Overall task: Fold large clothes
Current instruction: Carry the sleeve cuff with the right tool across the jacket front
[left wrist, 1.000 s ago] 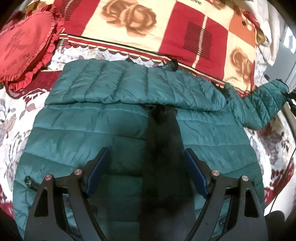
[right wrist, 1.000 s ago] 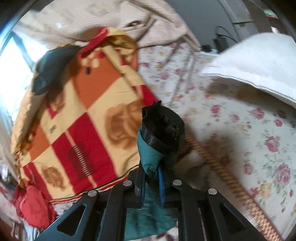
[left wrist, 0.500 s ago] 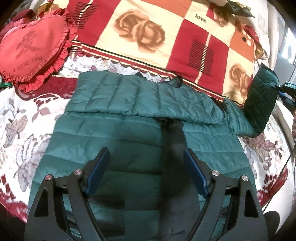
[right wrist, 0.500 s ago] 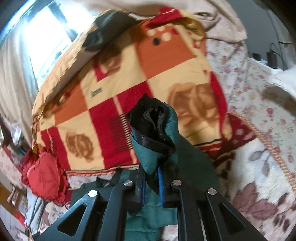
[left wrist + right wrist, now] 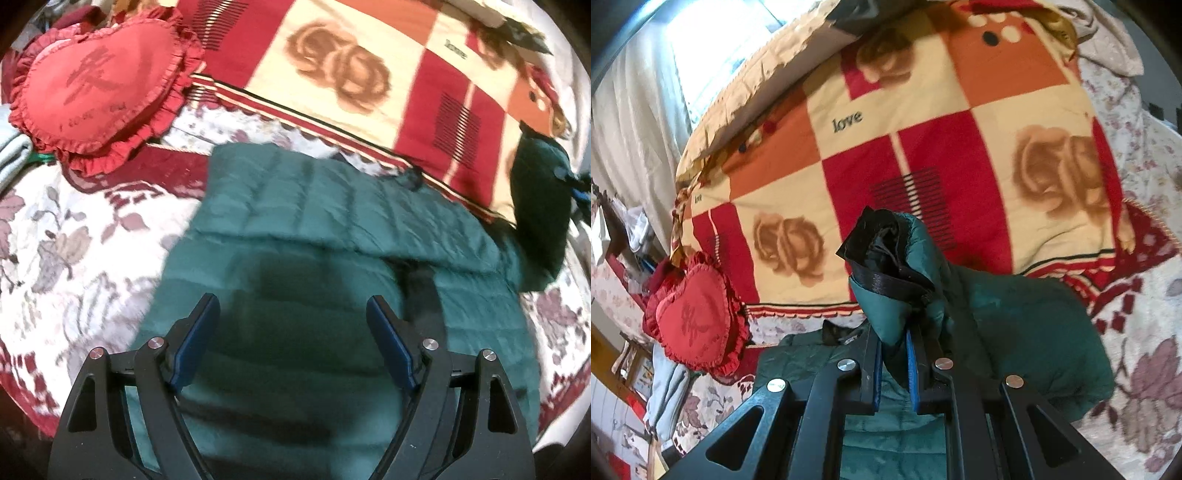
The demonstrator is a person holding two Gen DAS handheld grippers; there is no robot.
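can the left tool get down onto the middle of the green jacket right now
Probably yes. The left tool hangs open right over the green jacket, with nothing between its fingers and the quilted front. The right tool is off at the side, shut on the sleeve cuff.

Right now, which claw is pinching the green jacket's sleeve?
The right claw: it is shut on the sleeve cuff. The left claw hangs open above the green jacket, empty.

Black left gripper [image 5: 291, 314], blue-lined jaws, silver screws
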